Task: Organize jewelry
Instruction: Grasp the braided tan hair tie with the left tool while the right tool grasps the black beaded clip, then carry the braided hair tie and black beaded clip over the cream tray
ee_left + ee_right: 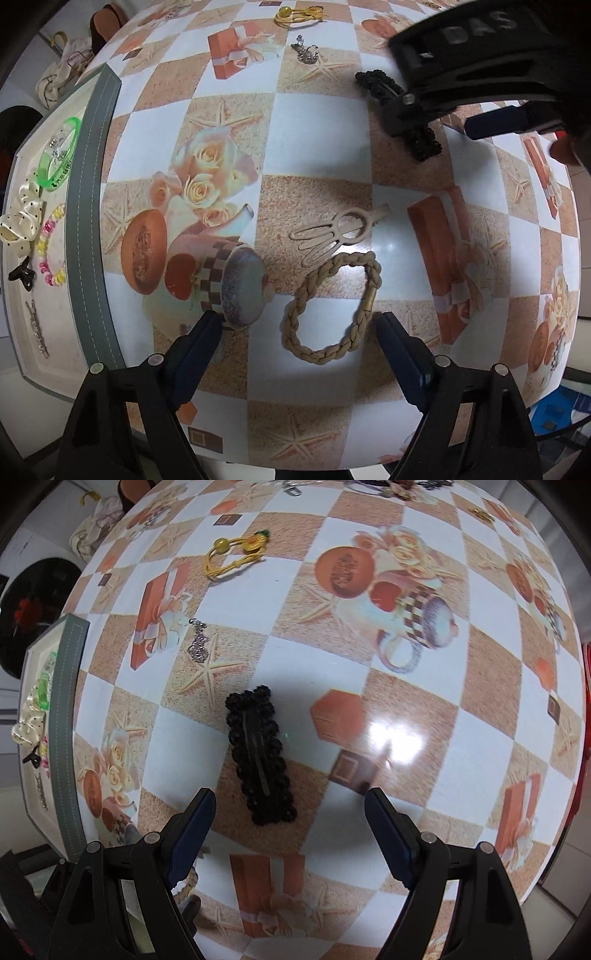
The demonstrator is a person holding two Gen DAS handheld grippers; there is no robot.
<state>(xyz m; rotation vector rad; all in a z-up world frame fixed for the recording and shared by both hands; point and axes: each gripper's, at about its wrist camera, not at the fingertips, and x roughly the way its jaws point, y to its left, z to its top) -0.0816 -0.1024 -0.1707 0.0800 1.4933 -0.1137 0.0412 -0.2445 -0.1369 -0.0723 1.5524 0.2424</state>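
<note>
The left tool (pixel 299 328) has its two blue-padded fingers spread wide apart, with nothing between them but a braided tan bracelet (pixel 330 306) lying flat on the counter (pixel 317 125); the bracelet's brass clasp sits close to the right finger, not touching it as far as can be seen. Just beyond the bracelet lies a beige hair clip (pixel 332 230). The right tool (pixel 290 808) is likewise spread apart, hovering over a black crocheted hair clip (pixel 260 757) that lies lengthwise between its fingers, nearer the left one. Farther toward the far edge of the counter are a small silver charm (pixel 199 646) and a yellow cord bracelet (pixel 236 554). At the counter's left edge a grey-rimmed tray (pixel 86 206) holds a green bangle (pixel 59 151), a dotted cream bow (pixel 22 221), a pink-and-yellow bead bracelet (pixel 50 247), a small black clip and a slim hairpin.
</note>
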